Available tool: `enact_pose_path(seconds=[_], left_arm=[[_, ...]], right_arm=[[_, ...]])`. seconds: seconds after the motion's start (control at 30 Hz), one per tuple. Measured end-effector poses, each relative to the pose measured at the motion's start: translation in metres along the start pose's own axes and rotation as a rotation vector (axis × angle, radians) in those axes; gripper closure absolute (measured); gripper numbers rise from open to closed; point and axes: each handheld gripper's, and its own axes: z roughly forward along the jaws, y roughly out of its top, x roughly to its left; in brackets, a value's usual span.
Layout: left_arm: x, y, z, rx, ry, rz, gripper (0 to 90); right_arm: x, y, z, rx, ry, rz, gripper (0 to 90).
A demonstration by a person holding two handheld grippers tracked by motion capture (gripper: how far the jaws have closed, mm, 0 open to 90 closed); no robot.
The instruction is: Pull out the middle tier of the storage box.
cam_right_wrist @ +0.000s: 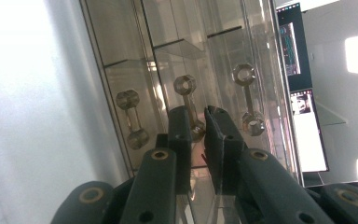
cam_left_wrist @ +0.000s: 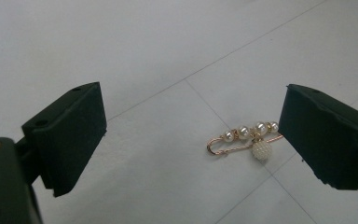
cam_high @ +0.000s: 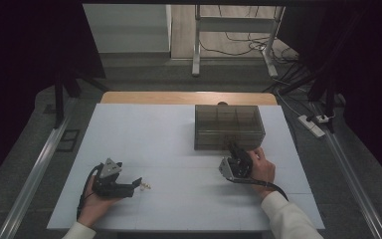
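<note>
A gold safety-pin brooch (cam_left_wrist: 247,140) with small pearls and one hanging pearl ball lies on the white table (cam_high: 179,209). My left gripper (cam_left_wrist: 193,121) is open and held low over the table. The brooch sits between its jaws, close against the right-hand one; from above the brooch (cam_high: 145,186) lies just off the left gripper (cam_high: 138,183). My right gripper (cam_high: 233,145) points at the front of a clear box (cam_high: 229,127) with compartments. In the right gripper view the right gripper (cam_right_wrist: 200,114) has its jaws nearly together, closed on the middle drawer handle (cam_right_wrist: 185,86).
Two more clear handles (cam_right_wrist: 131,119) (cam_right_wrist: 246,98) flank the gripped one on the box front. A wooden strip (cam_high: 189,97) runs along the table's far edge. Metal rails, a stand's legs and cables lie on the floor beyond.
</note>
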Motion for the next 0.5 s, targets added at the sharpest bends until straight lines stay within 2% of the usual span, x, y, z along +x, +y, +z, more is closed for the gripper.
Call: enact_pose_path(seconds=[0.5], left_arm=[[0.0,0.0,-0.001,0.0,0.004,-0.002,7.6]], right_arm=[[0.003,-0.001,-0.016,-0.005,0.018,0.004,80.1]])
